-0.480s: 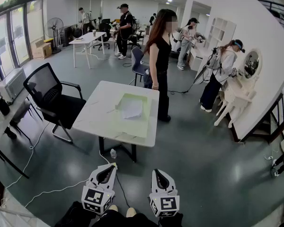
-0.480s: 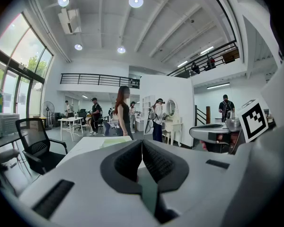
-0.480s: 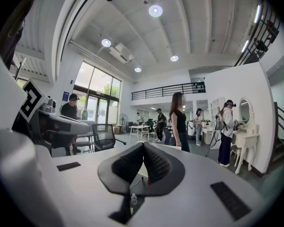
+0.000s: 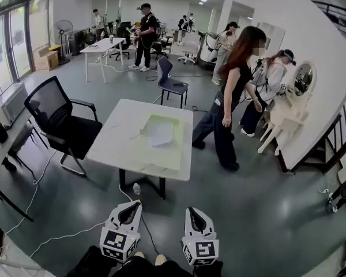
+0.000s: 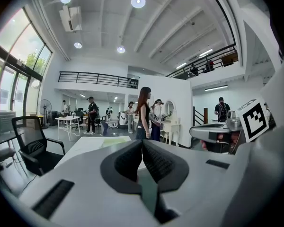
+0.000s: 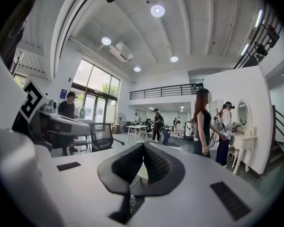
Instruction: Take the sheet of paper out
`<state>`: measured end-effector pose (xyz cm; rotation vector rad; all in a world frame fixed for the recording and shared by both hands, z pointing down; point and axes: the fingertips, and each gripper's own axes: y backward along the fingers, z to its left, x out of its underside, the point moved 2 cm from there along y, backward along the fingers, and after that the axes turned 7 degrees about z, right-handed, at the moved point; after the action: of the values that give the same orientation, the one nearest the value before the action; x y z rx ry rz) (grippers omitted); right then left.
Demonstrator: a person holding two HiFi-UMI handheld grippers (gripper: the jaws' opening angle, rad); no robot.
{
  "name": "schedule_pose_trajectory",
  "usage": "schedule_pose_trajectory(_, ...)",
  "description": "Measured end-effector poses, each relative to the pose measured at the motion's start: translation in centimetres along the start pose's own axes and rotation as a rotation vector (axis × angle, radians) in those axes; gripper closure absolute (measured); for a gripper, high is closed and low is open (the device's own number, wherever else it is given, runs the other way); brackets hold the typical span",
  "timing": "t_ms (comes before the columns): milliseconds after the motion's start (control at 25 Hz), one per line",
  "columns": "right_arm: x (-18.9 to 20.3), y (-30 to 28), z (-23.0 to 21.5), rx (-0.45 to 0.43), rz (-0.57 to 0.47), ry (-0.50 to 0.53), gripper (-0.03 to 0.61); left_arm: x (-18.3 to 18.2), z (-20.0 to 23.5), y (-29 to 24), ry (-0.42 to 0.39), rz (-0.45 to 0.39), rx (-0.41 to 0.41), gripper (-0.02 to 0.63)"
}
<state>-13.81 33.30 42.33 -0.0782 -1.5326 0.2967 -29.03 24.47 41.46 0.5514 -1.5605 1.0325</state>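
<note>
The sheet of paper (image 4: 160,133), white and creased, lies near the middle of the white table (image 4: 116,140), over a pale green folder (image 4: 163,154). Whether it is tucked into the folder or merely rests on top cannot be told from here. It is untouched. A black office chair (image 4: 62,120) stands at the table's left side. A small water bottle (image 4: 137,187) sits on the floor beneath the near edge, close to a white cable (image 4: 57,235). One change is of note: the bystander in the black top (image 4: 229,97), who half a second ago stood against the table's far right corner, has stepped away to the right and is now clear of it. The sheet, folder and table have not shifted. The left gripper (image 4: 132,208) and the right gripper (image 4: 193,215) hang side by side low in front of the operator, well short of the table and placed as before, each pointing roughly level toward it. Both pairs of jaws are pressed together with nothing between them. Judgement: the task has not begun. The right side of the table is now unobstructed, and the jaws must part before either can take the sheet's edge.
</note>
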Motion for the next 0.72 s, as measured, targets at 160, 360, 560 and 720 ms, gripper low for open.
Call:
schedule_pose_trajectory(160, -0.8, -1.2, 1.0, 0.030, 0.009, -0.002, 0.561, -0.5, 1.9, -0.5, -0.004, 0.004, 0.032, 0.589)
schedule_pose_trajectory(360, -1.5, -2.7, 1.9, 0.078, 0.016, 0.004, 0.561, -0.5, 4.4, -1.9, -0.005, -0.001, 0.074, 0.589)
schedule_pose_trajectory(560, -0.9, -4.4, 1.5, 0.115, 0.042, 0.012, 0.562, 0.2, 5.1, -4.4, 0.006, 0.018, 0.127, 0.589)
schedule_pose_trajectory(720, -1.3, -5.8, -1.1, 0.148, 0.037, -0.004, 0.561, -0.6, 4.1, -7.3, -0.008, 0.016, 0.171, 0.589)
